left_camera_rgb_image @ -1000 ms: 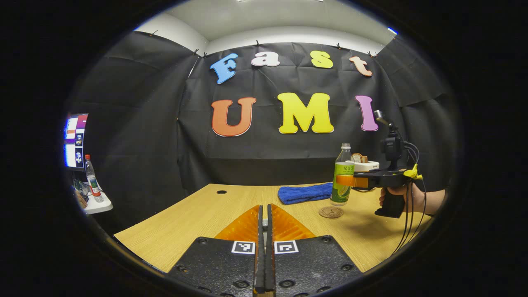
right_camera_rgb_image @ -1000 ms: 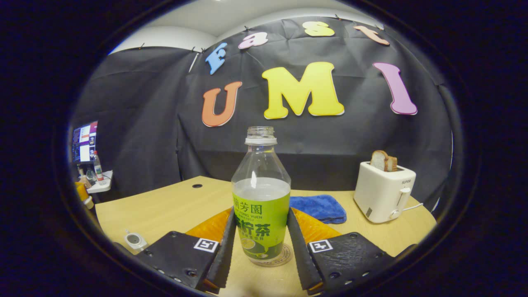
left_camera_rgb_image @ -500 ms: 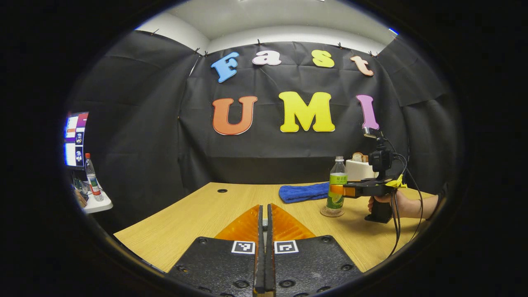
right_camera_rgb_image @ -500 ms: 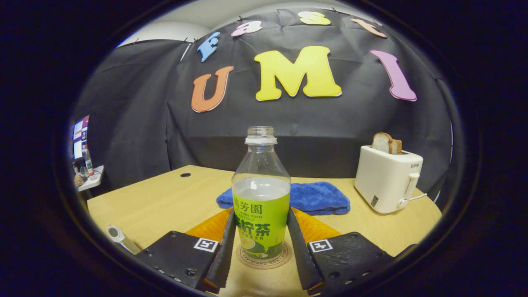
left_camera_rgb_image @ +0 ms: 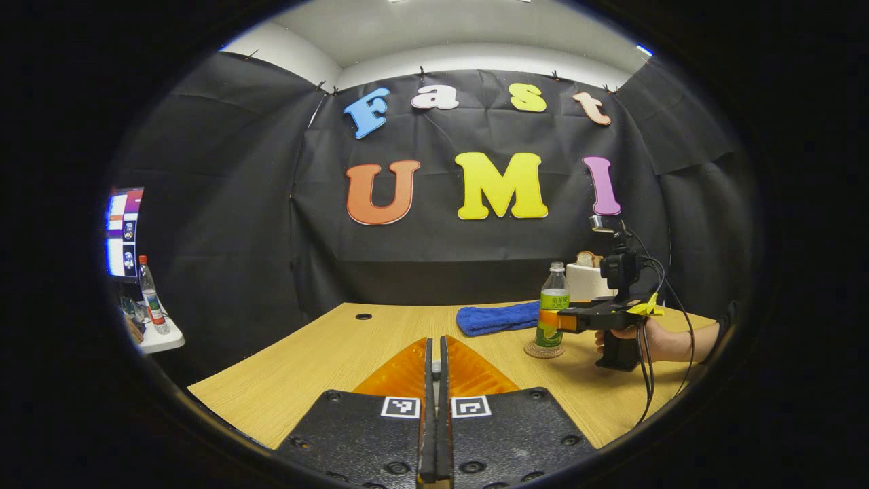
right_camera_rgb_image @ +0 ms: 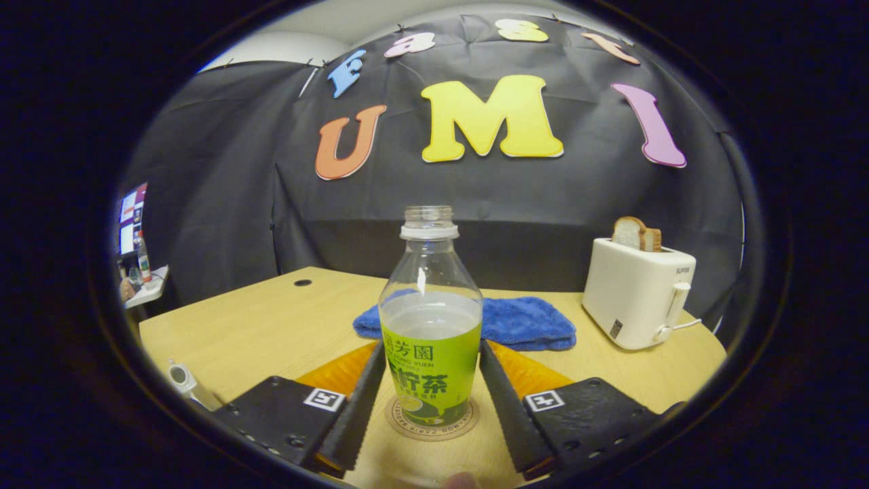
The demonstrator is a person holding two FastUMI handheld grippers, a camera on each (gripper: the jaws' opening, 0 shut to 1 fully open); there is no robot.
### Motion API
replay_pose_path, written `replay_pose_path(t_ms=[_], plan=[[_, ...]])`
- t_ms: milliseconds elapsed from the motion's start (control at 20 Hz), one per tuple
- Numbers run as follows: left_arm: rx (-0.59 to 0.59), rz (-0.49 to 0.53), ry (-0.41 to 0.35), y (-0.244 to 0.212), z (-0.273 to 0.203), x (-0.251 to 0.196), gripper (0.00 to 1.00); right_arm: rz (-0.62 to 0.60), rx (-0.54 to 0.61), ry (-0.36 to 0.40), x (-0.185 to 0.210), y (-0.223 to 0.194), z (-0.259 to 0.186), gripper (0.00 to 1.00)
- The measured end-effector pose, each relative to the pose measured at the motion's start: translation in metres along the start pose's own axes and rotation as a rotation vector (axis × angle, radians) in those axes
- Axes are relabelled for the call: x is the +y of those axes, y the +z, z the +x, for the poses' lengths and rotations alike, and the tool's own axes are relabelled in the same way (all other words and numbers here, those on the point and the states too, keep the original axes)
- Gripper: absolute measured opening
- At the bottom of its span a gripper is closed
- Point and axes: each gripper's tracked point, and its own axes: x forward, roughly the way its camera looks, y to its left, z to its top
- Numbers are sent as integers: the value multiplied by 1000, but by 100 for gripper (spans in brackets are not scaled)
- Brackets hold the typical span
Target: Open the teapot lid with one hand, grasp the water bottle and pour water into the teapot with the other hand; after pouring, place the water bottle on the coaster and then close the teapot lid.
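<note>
The uncapped water bottle (right_camera_rgb_image: pixel 431 339) with a green label stands upright on the round coaster (right_camera_rgb_image: pixel 400 422), part full of water. My right gripper (right_camera_rgb_image: pixel 432 346) is open, its fingers spread on either side of the bottle and just off its label. The left gripper view has the same bottle (left_camera_rgb_image: pixel 553 309) on the coaster (left_camera_rgb_image: pixel 543 353) at the right, with the right gripper (left_camera_rgb_image: pixel 551 319) around it and a hand (left_camera_rgb_image: pixel 662 336) on its grip. My left gripper (left_camera_rgb_image: pixel 435 343) is shut and hovers over the near part of the wooden table (left_camera_rgb_image: pixel 326 353). A tiny pale bit sits in its slit, and I cannot tell what it is.
A folded blue cloth (right_camera_rgb_image: pixel 529 322) lies behind the bottle. A white toaster (right_camera_rgb_image: pixel 638 299) with bread slices stands at the back right. A small white object (right_camera_rgb_image: pixel 180 375) pokes in at the table's left edge. Off the table to the left are a monitor (left_camera_rgb_image: pixel 122 231) and a shelf (left_camera_rgb_image: pixel 159 339).
The bottle came down from above the coaster and now rests on it. The right gripper's fingers have spread away from its sides. The left gripper stayed shut and barely moved.
</note>
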Motion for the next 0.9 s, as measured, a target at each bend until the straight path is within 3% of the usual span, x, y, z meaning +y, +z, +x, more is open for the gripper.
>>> replay_pose_path(t_ms=[100,250,700,900], plan=[[2,0,0,-1,-1,1,3,8,-4,-2,1,2,-4,99],[0,-5,-2,-1,2,-3,2,16,7,-5,0,6,-25,98],[7,34,-42,-17,28,-35,3,11,-153,-48,-35,23,-160,98],[9,-18,-41,-30,46,-43,3,12,-198,-67,-48,20,-199,98]])
